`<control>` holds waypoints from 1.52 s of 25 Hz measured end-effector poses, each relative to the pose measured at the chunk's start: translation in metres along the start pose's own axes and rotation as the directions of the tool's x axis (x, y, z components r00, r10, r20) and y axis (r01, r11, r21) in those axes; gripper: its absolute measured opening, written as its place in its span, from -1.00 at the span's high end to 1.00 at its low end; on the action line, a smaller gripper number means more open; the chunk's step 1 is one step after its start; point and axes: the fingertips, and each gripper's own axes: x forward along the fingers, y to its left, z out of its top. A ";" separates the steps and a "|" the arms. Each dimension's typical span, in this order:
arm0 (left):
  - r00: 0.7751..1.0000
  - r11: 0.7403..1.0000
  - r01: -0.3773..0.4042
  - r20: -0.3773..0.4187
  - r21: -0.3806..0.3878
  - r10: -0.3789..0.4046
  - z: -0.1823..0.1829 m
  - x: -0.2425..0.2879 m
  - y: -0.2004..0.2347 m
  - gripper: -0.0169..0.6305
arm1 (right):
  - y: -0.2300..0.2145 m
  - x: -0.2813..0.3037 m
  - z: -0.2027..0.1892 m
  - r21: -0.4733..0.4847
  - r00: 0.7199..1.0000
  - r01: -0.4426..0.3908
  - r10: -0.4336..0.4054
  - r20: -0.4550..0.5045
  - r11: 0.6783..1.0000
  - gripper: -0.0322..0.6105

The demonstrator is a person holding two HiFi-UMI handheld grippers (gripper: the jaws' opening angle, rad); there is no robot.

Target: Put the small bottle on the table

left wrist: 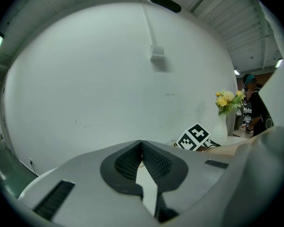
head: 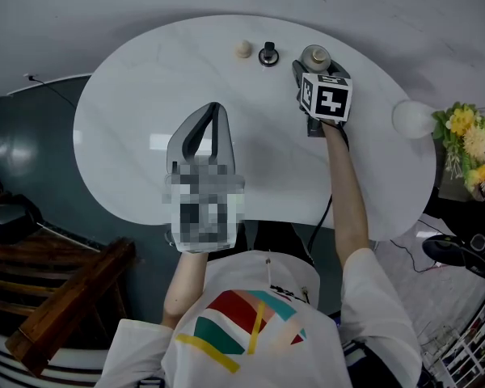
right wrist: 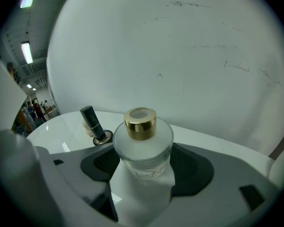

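Closest to the person, at the lower middle of the head view, the left gripper [head: 215, 108] is held over the near part of the white oval table [head: 129, 95], its jaws pressed together with nothing between them. Farther out, at the upper right of centre, the right gripper [right wrist: 144, 162] reaches across the tabletop and is clamped on the small bottle [right wrist: 143, 138], a frosted glass one with a gold cap, standing upright between the dark pads. Whether its base touches the table cannot be told. Just beyond it to the left a dark slim tube [right wrist: 91, 122] stands on a round base, with a small cream knob-shaped object [head: 243, 48] beside that. Off the table's right edge is a white vase [head: 412, 118] of yellow flowers [head: 469, 132].
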 end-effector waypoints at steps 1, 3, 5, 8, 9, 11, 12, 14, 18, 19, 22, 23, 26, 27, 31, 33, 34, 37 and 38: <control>1.000 1.000 -0.001 0.001 -0.001 0.001 0.000 -0.001 0.000 0.90 | 0.000 0.000 0.000 0.004 1.000 -0.003 0.003 0.000 1.000 -0.11; 1.000 1.000 -0.001 0.003 -0.001 0.001 0.000 -0.002 0.001 0.90 | 0.000 0.000 0.001 0.010 1.000 -0.003 0.003 0.006 1.000 -0.11; 1.000 1.000 0.000 0.008 0.000 0.000 0.002 -0.003 0.001 0.90 | 0.000 -0.002 0.004 0.011 1.000 0.004 -0.004 0.020 1.000 -0.11; 1.000 1.000 -0.001 0.010 0.000 0.001 0.002 -0.006 0.001 0.90 | 0.000 -0.006 0.008 0.014 0.999 0.009 -0.010 0.032 1.000 -0.11; 1.000 1.000 -0.001 0.011 0.000 0.001 0.003 -0.007 0.001 0.90 | 0.000 -0.007 0.010 0.015 0.999 0.010 -0.011 0.036 1.000 -0.11; 1.000 1.000 -0.004 0.016 -0.002 0.004 0.004 -0.009 0.002 0.90 | 0.000 -0.011 0.014 0.013 0.999 0.015 -0.015 0.050 1.000 -0.11; 1.000 1.000 -0.004 0.020 -0.003 0.004 0.006 -0.010 0.002 0.90 | 0.000 -0.014 0.016 0.012 0.998 0.018 -0.018 0.060 1.000 -0.11; 1.000 1.000 -0.004 0.029 0.002 0.004 0.009 -0.013 0.003 0.90 | 0.000 -0.021 0.022 0.008 0.997 0.023 -0.024 0.079 1.000 -0.11; 0.998 1.000 0.002 0.066 0.006 -0.003 0.022 -0.019 0.001 0.90 | 0.003 -0.039 0.032 0.010 0.993 0.031 -0.032 0.112 0.999 -0.11; 0.997 1.000 0.005 0.073 0.007 -0.006 0.025 -0.021 0.000 0.90 | 0.004 -0.044 0.035 0.011 0.992 0.033 -0.034 0.120 0.999 -0.11; 0.998 1.000 0.014 0.065 0.022 -0.015 0.028 -0.028 -0.002 0.90 | 0.008 -0.059 0.043 0.009 0.988 0.034 -0.035 0.148 0.999 -0.11; 0.997 1.000 0.014 0.073 0.021 -0.016 0.031 -0.029 -0.002 0.90 | 0.010 -0.064 0.047 0.007 0.987 0.033 -0.034 0.158 0.999 -0.11; 0.996 1.000 0.014 0.092 0.023 -0.016 0.038 -0.034 -0.001 0.90 | 0.017 -0.081 0.059 -0.008 0.981 0.032 -0.030 0.192 0.999 -0.10; 0.995 1.000 0.015 0.099 0.024 -0.017 0.040 -0.036 0.000 0.90 | 0.020 -0.087 0.063 -0.015 0.978 0.032 -0.028 0.206 0.999 -0.10; 0.989 1.000 0.018 0.143 0.014 -0.020 0.051 -0.044 0.001 0.90 | 0.033 -0.117 0.078 -0.042 0.964 0.044 -0.031 0.265 0.998 -0.02; 0.989 1.000 0.019 0.147 0.015 -0.021 0.054 -0.049 0.002 0.90 | 0.040 -0.135 0.084 -0.045 0.954 0.054 -0.038 0.296 0.998 0.16; 0.988 1.000 0.017 0.151 0.017 -0.020 0.056 -0.051 0.003 0.90 | 0.044 -0.144 0.087 -0.042 0.949 0.055 -0.039 0.313 0.998 0.24; 0.986 1.000 0.008 0.169 0.019 -0.011 0.061 -0.059 0.007 0.90 | 0.055 -0.169 0.092 -0.019 0.932 0.048 -0.038 0.360 0.999 0.37; 0.985 1.000 0.004 0.175 0.018 -0.007 0.062 -0.061 0.008 0.90 | 0.058 -0.179 0.094 -0.013 0.924 0.051 -0.042 0.379 0.999 0.42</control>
